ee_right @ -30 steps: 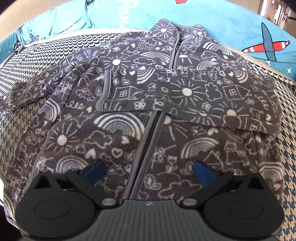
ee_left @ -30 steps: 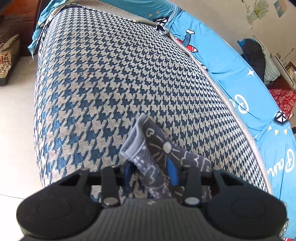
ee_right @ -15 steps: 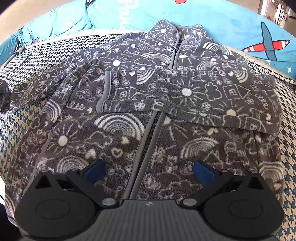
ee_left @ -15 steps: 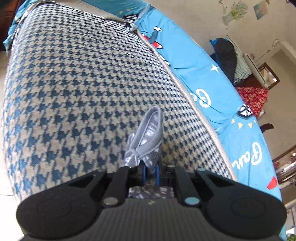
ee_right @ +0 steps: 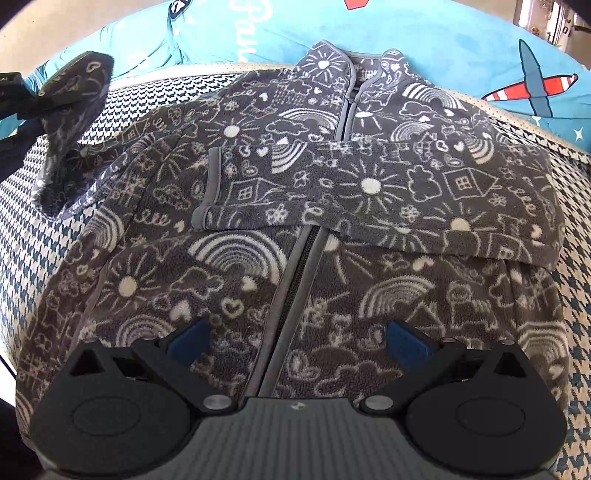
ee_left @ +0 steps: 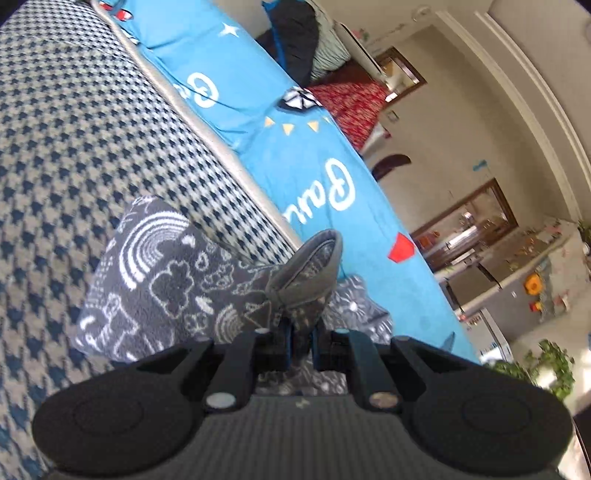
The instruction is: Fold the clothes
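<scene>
Left tool (ee_left: 300,349) pinching jacket sleeve (ee_left: 306,273), right tool (ee_right: 297,341) apparently idle

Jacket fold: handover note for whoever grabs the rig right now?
Left gripper: shut on the cuff of the jacket's unfolded sleeve, lifted off the checked cover.
Right gripper: open, empty, hovering over the zip near the hem.
Jacket: flat, front up, zipped, collar toward the blue bedding.
Done: the other sleeve is folded across the chest.
Left: lay the held sleeve across the chest too, then fold the body.
</scene>
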The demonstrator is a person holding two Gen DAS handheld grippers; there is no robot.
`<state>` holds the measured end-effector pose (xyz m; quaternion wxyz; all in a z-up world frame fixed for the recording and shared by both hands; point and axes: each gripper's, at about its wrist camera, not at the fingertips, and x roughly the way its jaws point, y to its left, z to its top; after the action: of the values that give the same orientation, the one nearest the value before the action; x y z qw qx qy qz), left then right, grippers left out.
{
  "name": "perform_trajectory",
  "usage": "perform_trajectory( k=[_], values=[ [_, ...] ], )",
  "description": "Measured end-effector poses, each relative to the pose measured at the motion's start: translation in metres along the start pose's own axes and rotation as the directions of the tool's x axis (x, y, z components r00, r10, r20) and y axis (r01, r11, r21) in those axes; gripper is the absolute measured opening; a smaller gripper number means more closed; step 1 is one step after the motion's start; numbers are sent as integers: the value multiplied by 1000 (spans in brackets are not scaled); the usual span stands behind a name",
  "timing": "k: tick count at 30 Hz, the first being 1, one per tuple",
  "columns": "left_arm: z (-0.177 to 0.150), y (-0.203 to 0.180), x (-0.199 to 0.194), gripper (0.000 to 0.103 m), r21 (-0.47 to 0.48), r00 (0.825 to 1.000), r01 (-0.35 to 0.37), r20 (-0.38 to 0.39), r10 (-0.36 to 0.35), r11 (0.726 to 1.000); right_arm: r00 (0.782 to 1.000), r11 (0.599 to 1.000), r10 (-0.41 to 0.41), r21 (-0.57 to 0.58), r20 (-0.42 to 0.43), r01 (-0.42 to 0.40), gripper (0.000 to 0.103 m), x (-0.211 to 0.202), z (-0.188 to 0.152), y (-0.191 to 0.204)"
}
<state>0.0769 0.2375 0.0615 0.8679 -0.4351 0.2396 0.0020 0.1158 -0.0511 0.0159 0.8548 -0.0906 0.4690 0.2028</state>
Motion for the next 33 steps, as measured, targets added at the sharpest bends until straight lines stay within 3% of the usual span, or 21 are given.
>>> perform_trajectory(
  k=[3,4,5,7,11,14,18,22,27,33],
  values=[
    [-20,-16,20,12,63,993,8,-122,-1,998,999,997,42,70,17,-43,103,-4,3,-10],
    [-27,-21,26,24,84,987,11,-163,3,996,998,993,58,99,23,-60,103,-5,4,-14],
    [-31,-23,30,45,95,982,10,-186,8,995,997,988,76,133,29,-79,103,-6,5,-19],
    [-35,-23,32,68,99,979,2,-204,19,995,994,977,104,183,40,-109,103,-8,6,-26],
    [-35,-20,31,82,97,979,0,-202,20,995,991,966,124,222,55,-133,103,-9,8,-30],
    [-25,-12,24,87,70,987,-14,-156,25,997,986,962,146,221,83,-161,103,-11,9,-30],
    [-15,-3,16,87,50,990,-95,-101,100,994,961,948,224,195,159,-253,103,-18,11,-26],
    [-12,2,11,90,65,980,-180,-70,185,981,932,934,279,158,232,-320,103,-18,17,-19],
    [-9,4,8,99,109,959,-276,-35,281,955,906,907,334,174,259,-384,102,-5,26,-19],
    [-4,11,5,99,79,956,-288,-35,292,954,874,884,365,174,322,-433,102,5,36,-20]
  ],
)
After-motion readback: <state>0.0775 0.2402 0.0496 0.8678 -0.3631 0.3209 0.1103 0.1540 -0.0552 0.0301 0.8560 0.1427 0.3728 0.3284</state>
